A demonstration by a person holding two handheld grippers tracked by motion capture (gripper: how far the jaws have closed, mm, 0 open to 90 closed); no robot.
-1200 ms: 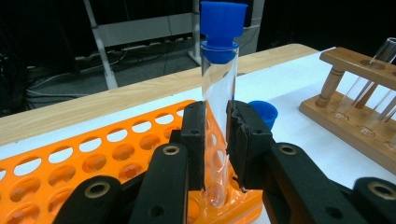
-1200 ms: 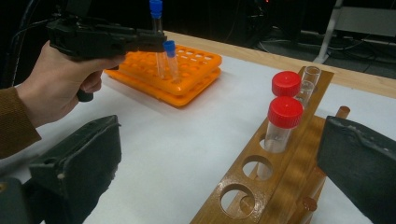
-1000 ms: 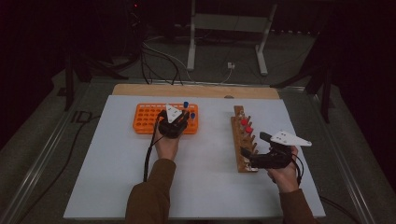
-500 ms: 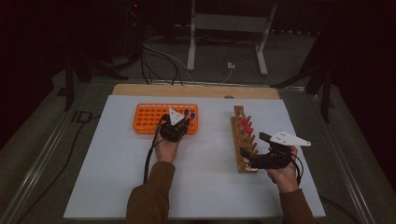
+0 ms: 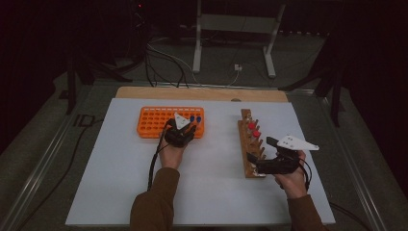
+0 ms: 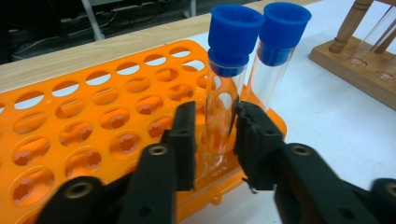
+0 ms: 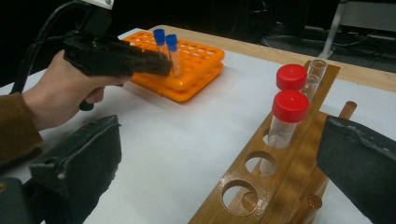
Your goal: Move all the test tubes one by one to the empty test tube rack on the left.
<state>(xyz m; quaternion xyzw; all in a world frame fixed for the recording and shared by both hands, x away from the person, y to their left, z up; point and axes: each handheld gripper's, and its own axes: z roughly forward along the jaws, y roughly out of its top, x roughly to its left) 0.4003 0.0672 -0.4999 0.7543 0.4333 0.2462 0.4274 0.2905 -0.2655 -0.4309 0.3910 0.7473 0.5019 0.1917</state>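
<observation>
An orange tube rack (image 5: 159,122) lies at the back left of the white table. Two blue-capped tubes (image 5: 195,118) stand in its right end. My left gripper (image 5: 188,126) is at that end. In the left gripper view its jaws straddle the nearer blue-capped tube (image 6: 224,93): the right one touches the glass, the left one stands a sliver off. The gripper (image 6: 215,116) is open. A wooden rack (image 5: 248,144) on the right holds two red-capped tubes (image 7: 289,107). My right gripper (image 5: 251,160) is wide open at the rack's near end, a jaw on each side (image 7: 219,135).
The second blue-capped tube (image 6: 275,60) stands right beside the straddled one. An uncapped clear tube (image 7: 317,70) sits behind the red-capped ones, and empty holes (image 7: 238,193) lie nearest the right gripper. Wooden pegs (image 6: 348,28) stick up from the wooden rack.
My left gripper has drawn slightly back toward the person along the orange rack's right end. The right gripper and the wooden rack have stayed put.
</observation>
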